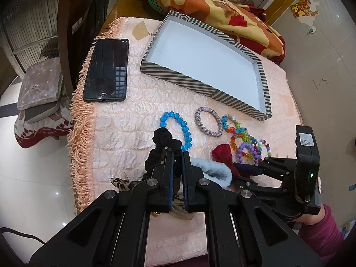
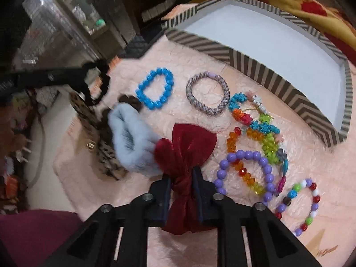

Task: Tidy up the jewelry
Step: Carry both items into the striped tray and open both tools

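Right gripper (image 2: pixel 181 178) pinches the red bow (image 2: pixel 187 146); left gripper (image 1: pixel 177 155) pinches the black scrunchie (image 1: pixel 165 141); lift both clear, then lower into the striped box (image 1: pixel 200 84).

Right gripper (image 1: pixel 255 169) label: a white sticker with a QR-type code on its black housing; any print too small to read.
Wall sticker (image 1: pixel 303 9): red-and-yellow decoration, possibly bearing characters, illegible.
Wall scribble (image 1: pixel 320 82): faint marks, unreadable.
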Demonstrator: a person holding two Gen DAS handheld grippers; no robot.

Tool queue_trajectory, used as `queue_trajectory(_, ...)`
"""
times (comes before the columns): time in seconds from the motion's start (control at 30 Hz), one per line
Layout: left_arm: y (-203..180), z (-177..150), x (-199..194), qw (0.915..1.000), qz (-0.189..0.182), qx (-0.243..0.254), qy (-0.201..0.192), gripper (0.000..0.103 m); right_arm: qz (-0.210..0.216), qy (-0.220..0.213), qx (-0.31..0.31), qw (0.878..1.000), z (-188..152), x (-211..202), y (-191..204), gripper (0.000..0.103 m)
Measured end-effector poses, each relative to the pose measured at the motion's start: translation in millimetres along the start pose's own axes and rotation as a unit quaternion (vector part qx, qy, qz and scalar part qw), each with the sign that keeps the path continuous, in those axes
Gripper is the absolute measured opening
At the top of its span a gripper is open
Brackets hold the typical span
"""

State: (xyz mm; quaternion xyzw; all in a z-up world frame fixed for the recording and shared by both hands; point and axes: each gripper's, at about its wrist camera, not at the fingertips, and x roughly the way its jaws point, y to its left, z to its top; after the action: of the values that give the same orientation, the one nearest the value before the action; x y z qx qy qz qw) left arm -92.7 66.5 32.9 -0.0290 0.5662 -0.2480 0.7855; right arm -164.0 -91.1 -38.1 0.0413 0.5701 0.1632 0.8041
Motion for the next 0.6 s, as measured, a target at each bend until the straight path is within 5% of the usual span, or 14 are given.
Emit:
queue_trajectory(0.33,-18,12,-10,0.9998,0.0,0.011,-0.019,0.005,0.045,-0.082,0.058,0.994,4,-54,-15,0.013)
queue_trajectory(0.6,-40,28,-10,0.9988,0.005,0.037,-0.032,0.005,0.03,-0.127,0.065,0.989,33,-73,-12,0.013)
